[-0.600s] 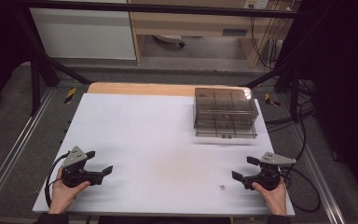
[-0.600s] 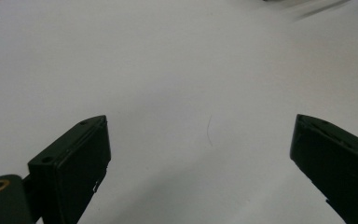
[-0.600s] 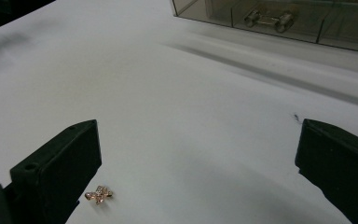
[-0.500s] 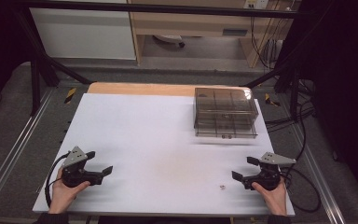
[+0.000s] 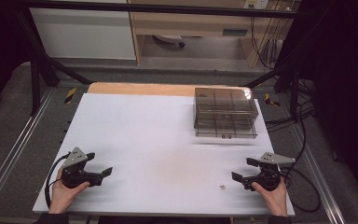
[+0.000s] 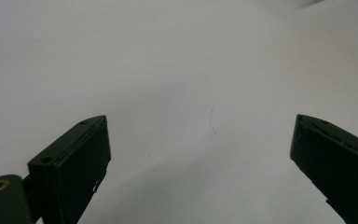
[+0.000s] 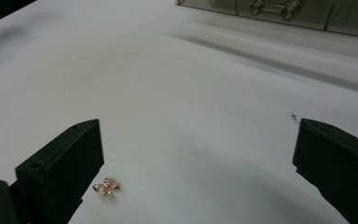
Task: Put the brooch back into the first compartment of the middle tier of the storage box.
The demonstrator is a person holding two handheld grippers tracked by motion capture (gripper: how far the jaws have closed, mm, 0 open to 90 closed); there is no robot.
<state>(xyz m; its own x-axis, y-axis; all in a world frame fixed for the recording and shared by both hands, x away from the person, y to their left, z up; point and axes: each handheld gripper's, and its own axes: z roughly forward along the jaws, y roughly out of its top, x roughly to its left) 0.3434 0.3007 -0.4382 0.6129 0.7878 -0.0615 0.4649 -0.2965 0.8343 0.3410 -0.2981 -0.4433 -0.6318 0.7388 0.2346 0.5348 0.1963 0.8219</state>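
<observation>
A tiny gold trinket point(image 5: 222, 187) lies on the white table top point(image 5: 158, 130) near the front edge, just left of my right gripper point(image 5: 242, 169). In the right gripper view the trinket point(image 7: 106, 185) rests on the table beside the left jaw, and the right gripper point(image 7: 196, 130) is open with nothing between its jaws. A hand holds my left gripper point(image 5: 100, 164) low at the front left; its jaws point to the right. Seen from its own camera, the left gripper point(image 6: 199, 123) stands wide open over bare table.
A smoky clear plastic drawer box point(image 5: 224, 113) stands at the back right of the table; its lower front point(image 7: 279, 11) shows in the right gripper view. A wooden strip point(image 5: 140, 88) runs along the far edge. Cables point(image 5: 303, 186) trail off to the right.
</observation>
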